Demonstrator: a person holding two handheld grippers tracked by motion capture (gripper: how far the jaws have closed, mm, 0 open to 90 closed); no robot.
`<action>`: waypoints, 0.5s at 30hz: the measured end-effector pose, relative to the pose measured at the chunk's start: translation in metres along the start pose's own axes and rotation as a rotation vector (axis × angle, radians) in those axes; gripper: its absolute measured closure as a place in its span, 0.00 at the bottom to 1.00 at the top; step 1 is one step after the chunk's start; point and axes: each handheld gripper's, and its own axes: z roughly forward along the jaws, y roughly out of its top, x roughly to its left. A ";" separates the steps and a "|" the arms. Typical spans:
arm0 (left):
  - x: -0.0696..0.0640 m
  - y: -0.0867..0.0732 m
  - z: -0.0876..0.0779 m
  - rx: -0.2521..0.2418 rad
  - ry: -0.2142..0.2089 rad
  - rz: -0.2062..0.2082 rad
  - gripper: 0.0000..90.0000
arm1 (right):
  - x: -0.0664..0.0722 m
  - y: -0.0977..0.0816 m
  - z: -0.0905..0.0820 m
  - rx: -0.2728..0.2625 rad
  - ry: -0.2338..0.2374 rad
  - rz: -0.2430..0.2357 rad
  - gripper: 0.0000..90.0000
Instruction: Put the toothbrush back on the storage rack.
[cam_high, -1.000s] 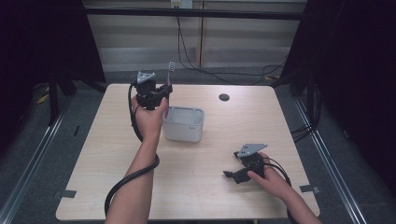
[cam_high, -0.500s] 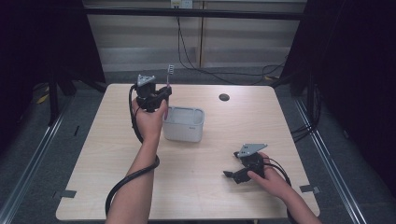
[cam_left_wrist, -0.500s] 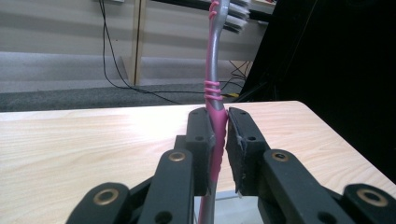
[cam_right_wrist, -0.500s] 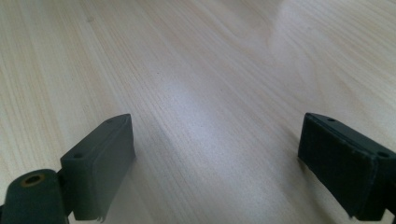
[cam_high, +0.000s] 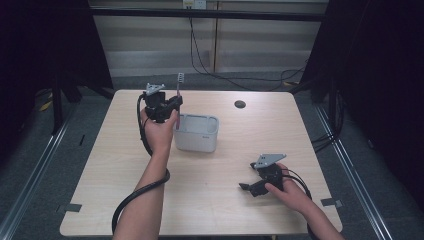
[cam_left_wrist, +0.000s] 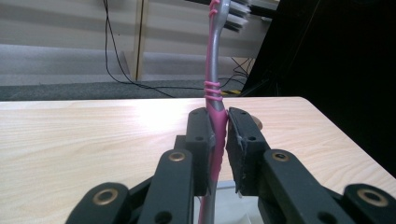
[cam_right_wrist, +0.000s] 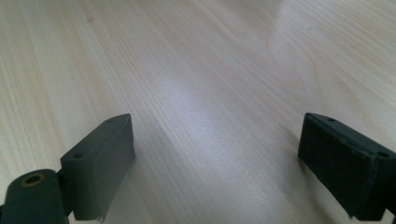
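Observation:
A pink and grey toothbrush (cam_left_wrist: 214, 88) stands upright, bristle head up, clamped by its handle in my left gripper (cam_left_wrist: 223, 140). In the high view that left gripper (cam_high: 174, 104) is raised over the left rim of a white rectangular tub (cam_high: 196, 133), and the toothbrush (cam_high: 179, 86) sticks up above it. Its lower handle end reaches down toward the tub's left edge. My right gripper (cam_high: 246, 187) rests low on the wooden table (cam_high: 240, 145) at the front right, open, with bare wood between its jaws. The right gripper (cam_right_wrist: 217, 163) has its black pads (cam_right_wrist: 105, 163) set wide apart.
A small dark round disc (cam_high: 240, 104) lies on the table at the back right. Black cables trail from both grippers, one looping off the front left of the table. Dark curtains flank the table, and a wall with hanging cables stands behind.

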 end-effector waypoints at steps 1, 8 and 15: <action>0.000 -0.001 0.000 0.001 0.002 -0.004 0.88 | 0.000 0.000 0.000 0.000 0.000 0.000 0.11; 0.001 -0.003 -0.001 0.010 0.008 -0.001 0.88 | 0.000 0.000 0.000 0.000 0.000 0.000 0.11; 0.003 -0.007 -0.004 0.024 0.014 -0.002 0.88 | 0.000 0.000 0.000 0.000 0.000 0.000 0.11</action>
